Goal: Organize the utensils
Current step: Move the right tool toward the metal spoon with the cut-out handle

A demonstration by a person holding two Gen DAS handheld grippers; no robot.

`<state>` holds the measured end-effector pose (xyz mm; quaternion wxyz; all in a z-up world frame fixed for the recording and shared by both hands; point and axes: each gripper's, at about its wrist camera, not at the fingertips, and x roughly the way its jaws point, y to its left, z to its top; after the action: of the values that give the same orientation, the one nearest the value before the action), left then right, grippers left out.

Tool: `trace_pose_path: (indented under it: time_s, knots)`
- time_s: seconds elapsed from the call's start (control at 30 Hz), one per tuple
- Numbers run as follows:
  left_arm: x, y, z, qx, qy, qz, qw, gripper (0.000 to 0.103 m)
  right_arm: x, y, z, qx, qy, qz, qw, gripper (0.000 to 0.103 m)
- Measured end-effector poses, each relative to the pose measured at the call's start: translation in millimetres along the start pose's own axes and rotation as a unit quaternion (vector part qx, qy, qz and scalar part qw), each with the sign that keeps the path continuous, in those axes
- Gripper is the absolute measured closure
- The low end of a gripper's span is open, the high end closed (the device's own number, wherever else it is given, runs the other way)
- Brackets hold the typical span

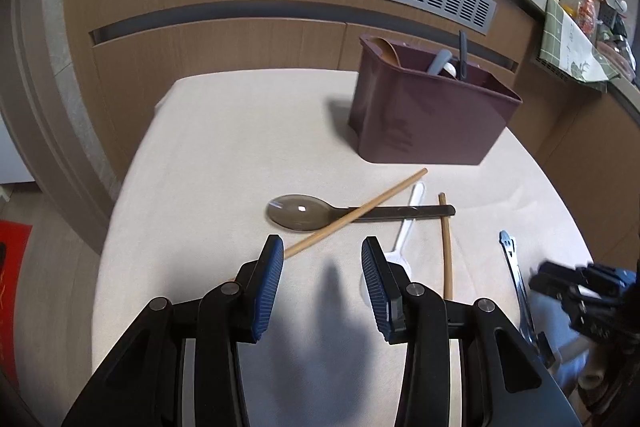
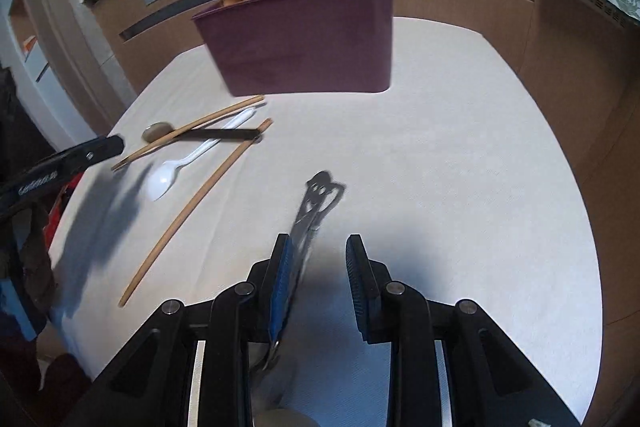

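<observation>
Right gripper (image 2: 316, 259) is down low over the metal utensil (image 2: 316, 203), the one with a smiling face cut into its handle end. Its fingers stand apart, and the blurred handle lies right against the left finger pad (image 2: 282, 279), nothing pinching it from the other side. So not a grip. To take it well, my read is the hand wants to shift so the flat handle sits midway between the pads, then close across its narrow width; a thin steel handle lying flat on cloth may slip or tip if only one pad meets it.

Left gripper (image 1: 322, 259) hovers with open, empty fingers above the pile on the cloth-covered bench (image 1: 208, 147). Just ahead: a light wooden chopstick (image 1: 356, 213) crossing over the dark-handled translucent spoon (image 1: 298, 211), a white plastic spoon (image 1: 402, 247) with its handle running under that dark handle, and a darker chopstick (image 1: 446, 247) lying beside them. The crossed stack could shift if one piece is dragged out, so lifting the top chopstick first looks safest.

Further back, the maroon utensil holder (image 1: 424, 119) stands upright on the bench, well apart from both grippers. Already inside: a wooden piece at one end, and a grey handle, a white rounded piece and a slim dark handle poking above the rim. Any dividers inside I cannot make out.
</observation>
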<state>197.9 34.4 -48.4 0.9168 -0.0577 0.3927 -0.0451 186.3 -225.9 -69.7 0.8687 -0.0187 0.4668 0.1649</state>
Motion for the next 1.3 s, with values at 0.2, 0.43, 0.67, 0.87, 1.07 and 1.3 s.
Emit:
trace_pose_path:
  time_s: [0.2,0.43,0.67,0.87,1.07,1.3]
  knots:
    - [-3.7,8.7,-1.6,-0.015,-0.004,0.004,0.9999,0.061,-31.1,19.9,-34.7,-0.058,0.014,0.014,0.998,0.077]
    - [-3.2,-3.7,-10.6,-0.013,0.011,-0.002,0.9998,0.061,-36.1,20.9,-66.4,-0.017,0.056,0.039,0.998,0.073]
    - [-9.2,-15.8,-14.0,-0.001,0.014,-0.008,0.9999,0.061,-29.8,48.4,-65.4,-0.047,0.042,-0.003,0.998,0.057]
    - [-6.8,-19.2,-16.8,0.002,0.025,-0.012,0.9996,0.061,-24.2,58.2,-61.3,-0.078,0.029,-0.034,0.996,0.057]
    - [-1.6,-16.5,-18.1,-0.005,0.034,-0.01,0.9994,0.061,-23.4,50.3,-56.2,-0.073,0.017,-0.035,0.997,0.069]
    - [6.7,-19.0,-22.0,-0.003,0.048,-0.009,0.9988,0.061,-23.9,48.3,-44.2,-0.08,-0.003,-0.03,0.996,0.091]
